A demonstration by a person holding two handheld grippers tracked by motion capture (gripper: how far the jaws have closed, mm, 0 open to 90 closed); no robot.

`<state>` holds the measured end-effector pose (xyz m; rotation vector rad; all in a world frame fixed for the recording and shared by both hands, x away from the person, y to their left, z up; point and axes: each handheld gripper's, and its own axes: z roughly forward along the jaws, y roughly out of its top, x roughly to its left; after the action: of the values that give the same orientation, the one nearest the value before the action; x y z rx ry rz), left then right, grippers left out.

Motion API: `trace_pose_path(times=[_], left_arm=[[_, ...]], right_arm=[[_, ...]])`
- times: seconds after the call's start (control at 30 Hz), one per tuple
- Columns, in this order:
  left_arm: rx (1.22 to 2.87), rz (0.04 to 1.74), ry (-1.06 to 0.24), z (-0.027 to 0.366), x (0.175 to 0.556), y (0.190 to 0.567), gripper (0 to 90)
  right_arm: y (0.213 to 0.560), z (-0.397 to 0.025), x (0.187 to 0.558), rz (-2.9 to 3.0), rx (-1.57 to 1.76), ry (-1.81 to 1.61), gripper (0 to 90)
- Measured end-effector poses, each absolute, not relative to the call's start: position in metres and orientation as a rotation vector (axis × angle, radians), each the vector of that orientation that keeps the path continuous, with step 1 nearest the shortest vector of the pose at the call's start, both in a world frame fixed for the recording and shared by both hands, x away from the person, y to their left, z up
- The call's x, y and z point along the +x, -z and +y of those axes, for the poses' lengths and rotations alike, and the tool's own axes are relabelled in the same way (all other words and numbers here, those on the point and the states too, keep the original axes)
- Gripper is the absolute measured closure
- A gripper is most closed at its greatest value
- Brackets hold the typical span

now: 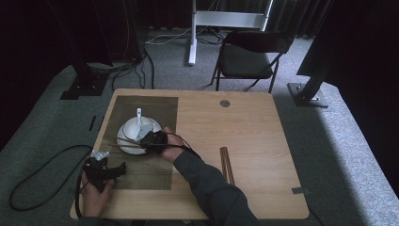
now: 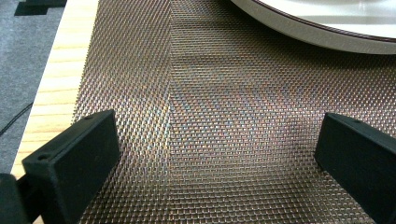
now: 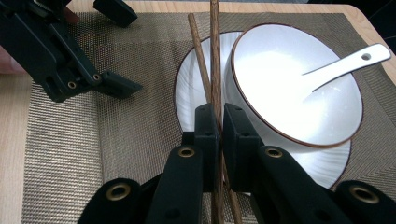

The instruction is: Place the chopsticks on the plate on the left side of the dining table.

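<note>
No writing is legible anywhere. At the left, the left gripper [image 1: 123, 168] rests on the woven brown-gold placemat [image 2: 210, 121], jaws spread wide, nothing between them. Next comes one white ribbed plate [image 3: 187, 93] carrying one white ceramic bowl [image 3: 280, 88] with one white ceramic spoon [image 3: 348, 63]. The right gripper [image 3: 219, 121] pinches two brown wooden chopsticks [image 3: 215, 56], which lie across the plate's rim. Two more brown chopsticks [image 1: 227, 165] lie on the light wooden table [image 1: 244, 127], right.

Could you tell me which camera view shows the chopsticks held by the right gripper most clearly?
The right gripper view: the chopsticks run up from between the right gripper jaws, across the plate beside the bowl. The high view shows them as thin lines. The left gripper view shows the placemat and plate rim.
</note>
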<state>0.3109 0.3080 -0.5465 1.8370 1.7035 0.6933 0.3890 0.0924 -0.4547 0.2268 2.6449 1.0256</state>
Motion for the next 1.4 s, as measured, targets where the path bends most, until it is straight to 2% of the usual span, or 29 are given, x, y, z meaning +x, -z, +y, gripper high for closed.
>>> trace_pose_path(times=[0.73,1.4], left_arm=[[1.840,1.704,-0.691,0.308,0.311,0.546,0.2],[1.839,1.705,-0.691,0.308,0.311,0.546,0.2]], right_arm=[[0.456,0.110,0.394,2.654,0.186,-1.012,84.9],[0.476,0.126,0.393,2.679,0.118,-0.942,85.0]])
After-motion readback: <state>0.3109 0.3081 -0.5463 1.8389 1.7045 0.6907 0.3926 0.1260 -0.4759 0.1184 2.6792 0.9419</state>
